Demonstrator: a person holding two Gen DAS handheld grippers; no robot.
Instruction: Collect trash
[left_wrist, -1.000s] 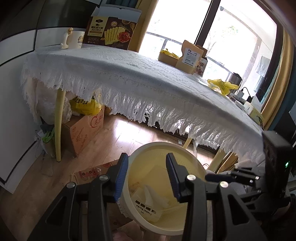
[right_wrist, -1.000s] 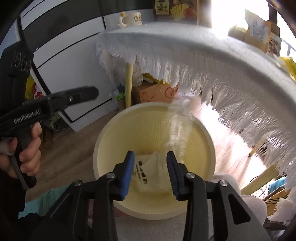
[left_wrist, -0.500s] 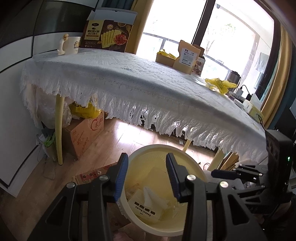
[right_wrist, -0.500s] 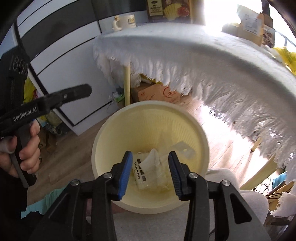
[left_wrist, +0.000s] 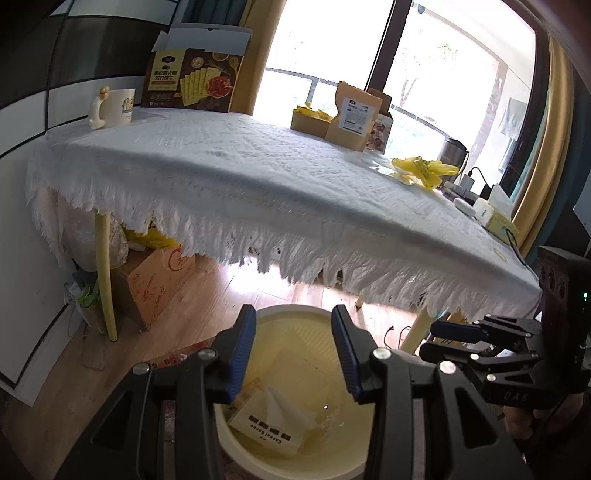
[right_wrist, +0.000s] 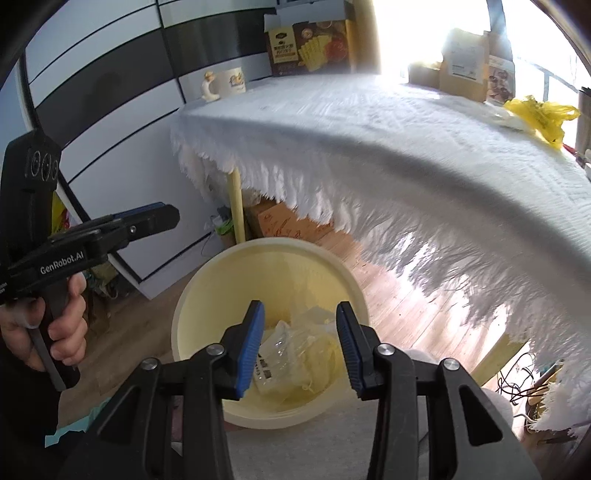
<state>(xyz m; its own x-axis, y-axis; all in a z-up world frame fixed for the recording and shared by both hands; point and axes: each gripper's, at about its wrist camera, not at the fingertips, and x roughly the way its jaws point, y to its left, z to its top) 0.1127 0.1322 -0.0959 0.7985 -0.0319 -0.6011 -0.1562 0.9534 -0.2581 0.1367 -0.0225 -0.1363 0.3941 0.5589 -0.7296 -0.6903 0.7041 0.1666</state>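
Above the yellow bin (right_wrist: 221, 280), both my jaws hang parted and empty; the yellow bag (left_wrist: 424, 170) lies far right on the counter (left_wrist: 258, 177), nearer my right gripper (right_wrist: 300, 347).

Daylight enters from the window (left_wrist: 436, 74) at 1 o'clock in the left view, blown out to white; at 12 to 1 o'clock in the right view it flares over the boxes. The tablecloth (left_wrist: 258, 177) is evenly lit, with its fringe casting shadow on the floor. The right view shows motion blur along the fringe. Strong fisheye bending, dark vignette at all corners.
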